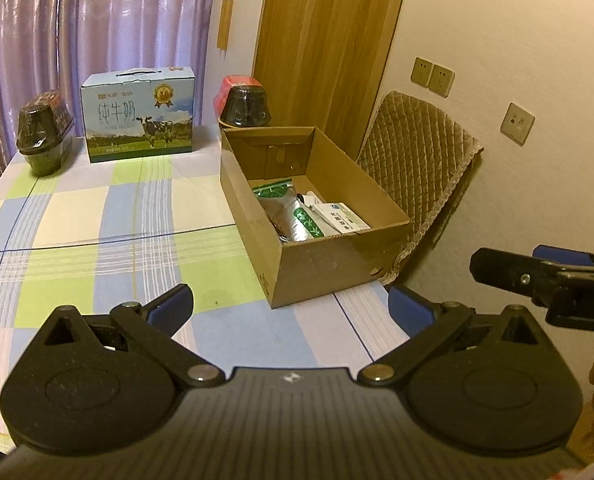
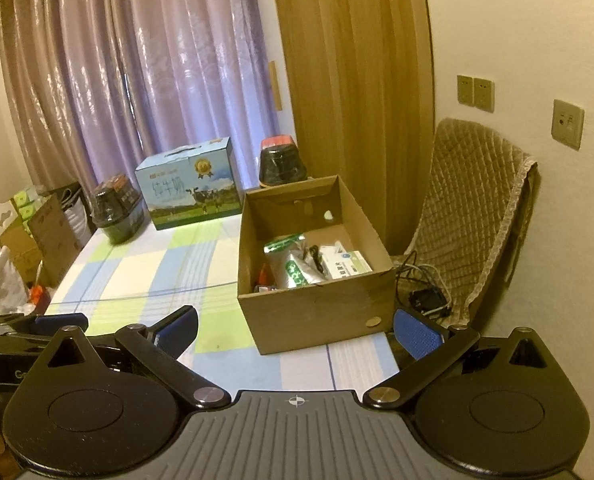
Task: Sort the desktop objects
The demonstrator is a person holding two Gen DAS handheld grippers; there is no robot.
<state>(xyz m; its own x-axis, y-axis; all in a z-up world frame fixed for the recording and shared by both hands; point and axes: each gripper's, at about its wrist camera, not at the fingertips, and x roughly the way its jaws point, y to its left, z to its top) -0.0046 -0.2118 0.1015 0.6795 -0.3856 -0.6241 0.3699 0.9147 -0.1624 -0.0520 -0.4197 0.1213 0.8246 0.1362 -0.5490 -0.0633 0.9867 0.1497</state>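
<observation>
An open cardboard box (image 1: pixel 329 264) (image 2: pixel 317 316) stands on the checked tablecloth (image 1: pixel 97 220) at the table's right side. Inside lie a green and silver pouch (image 1: pixel 289 208) (image 2: pixel 297 268), a white and green packet (image 1: pixel 339 218) (image 2: pixel 347 264) and some small dark items. My left gripper (image 1: pixel 291 306) hovers open and empty above the cloth just in front of the box. My right gripper (image 2: pixel 297 332) is also open and empty, level with the box's near wall. Both sit side by side; a right finger (image 1: pixel 497 274) shows at the left view's right edge.
A blue milk carton case (image 1: pixel 137 120) (image 2: pixel 189 188) stands at the back, with a black wrapped jar on each side (image 1: pixel 43 136) (image 1: pixel 245 106). A quilted chair (image 1: pixel 417 168) (image 2: pixel 469 220) with cables on its seat stands right of the table. Boxes and bags (image 2: pixel 25 248) crowd the floor left.
</observation>
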